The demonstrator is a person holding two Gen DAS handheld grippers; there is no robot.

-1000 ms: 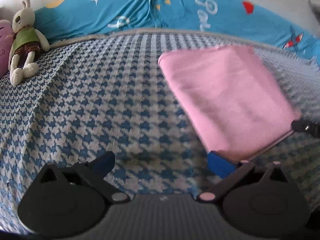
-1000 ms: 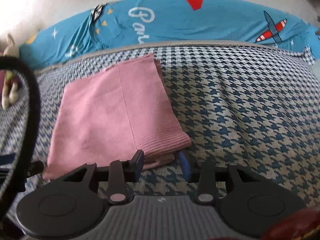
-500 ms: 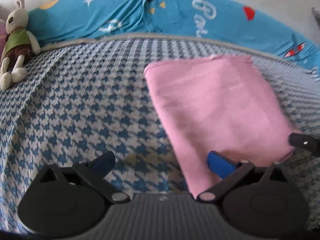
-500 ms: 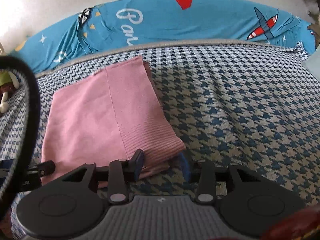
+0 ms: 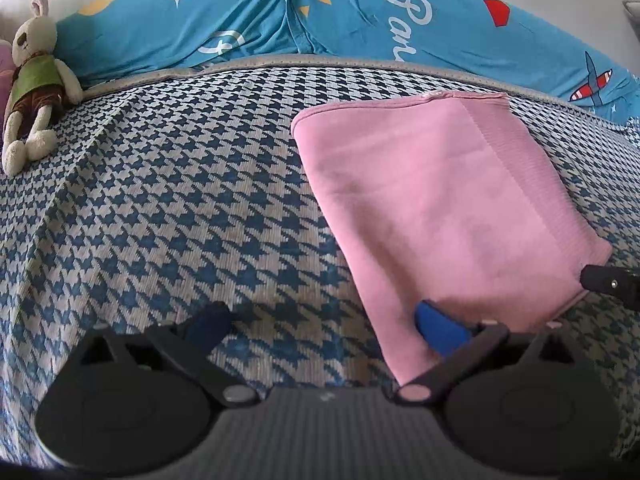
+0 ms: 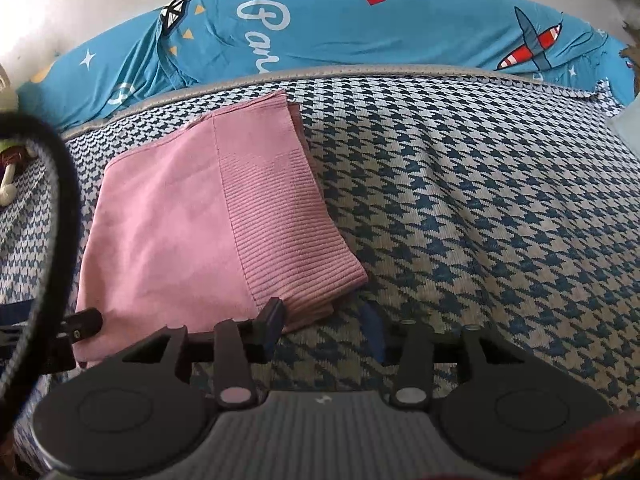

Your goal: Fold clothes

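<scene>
Houndstooth bedspread (image 5: 168,208) carries a folded pink garment (image 5: 432,208), lying flat near the blue pillow (image 5: 280,20). Left gripper (image 5: 320,324) spread wide at the garment's near corner, holding nothing. Right gripper (image 6: 326,322) parted at its ribbed hem (image 6: 280,216), unclamped.

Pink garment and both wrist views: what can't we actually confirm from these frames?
- pink garment, left wrist view: its near corner is hidden behind the left gripper body.
- Layers inside the fold: covered by the top layer in both views.
- stuffed rabbit, right wrist view: mostly hidden by a black cable.
- right gripper: contact with the cloth is unclear.
</scene>
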